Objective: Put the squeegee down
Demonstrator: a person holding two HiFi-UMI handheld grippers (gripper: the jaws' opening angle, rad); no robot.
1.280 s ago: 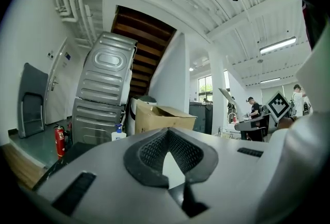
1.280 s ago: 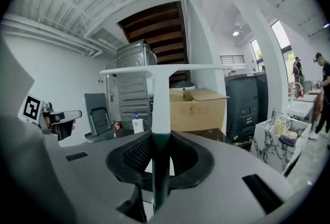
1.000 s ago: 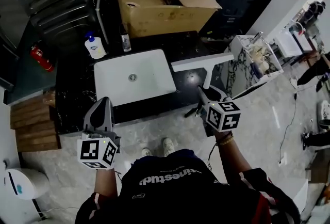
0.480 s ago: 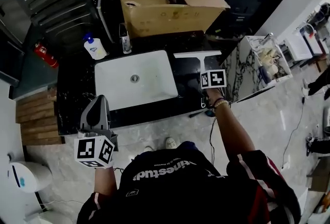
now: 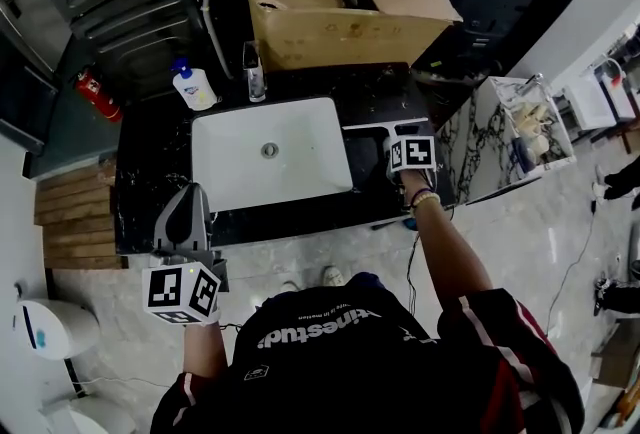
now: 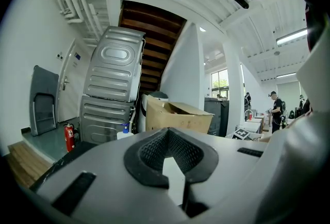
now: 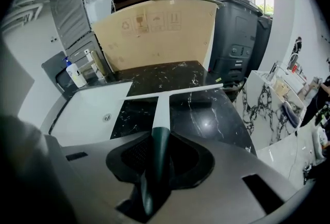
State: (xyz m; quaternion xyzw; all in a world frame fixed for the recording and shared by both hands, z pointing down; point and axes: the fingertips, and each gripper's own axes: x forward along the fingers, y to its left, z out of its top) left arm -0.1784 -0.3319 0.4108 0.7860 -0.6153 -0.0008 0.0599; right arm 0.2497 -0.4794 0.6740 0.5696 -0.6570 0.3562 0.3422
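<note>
a: so how would you be finishing this one? the right tongs (image 7: pixel 160 146) are gripping the squeegee (image 7: pixel 161 107) by its dark handle. the pads are pressing on both sides of it, sitting roughly half open because the handle is filling the gap. the white blade is sticking out straight ahead of the tongs, lying crosswise over the black worktop (image 7: pixel 211 120).

b: is the blade touching down though?

a: honestly i'm not managing to tell. it's looking very close to the stone, maybe resting on it, with a dark reflection just under it. the blade's left end is reaching toward the rim of the sink (image 7: pixel 85 112), which is sitting left of the right tongs.

b: then i'd be lowering the handle end until the whole thing is lying flat, and only then letting the pads go. dropping it with the handle in the air is risking a clatter, or a slide toward the sink. i'd also be backing the tongs straight off along the handle so they're not dragging it.

a: makes sense. the left tongs (image 6: pixel 170 149) are doing nothing here. their jaws are standing a little apart with nothing between them, hanging well off to the left of the right tongs, on the near side of the worktop.
</note>
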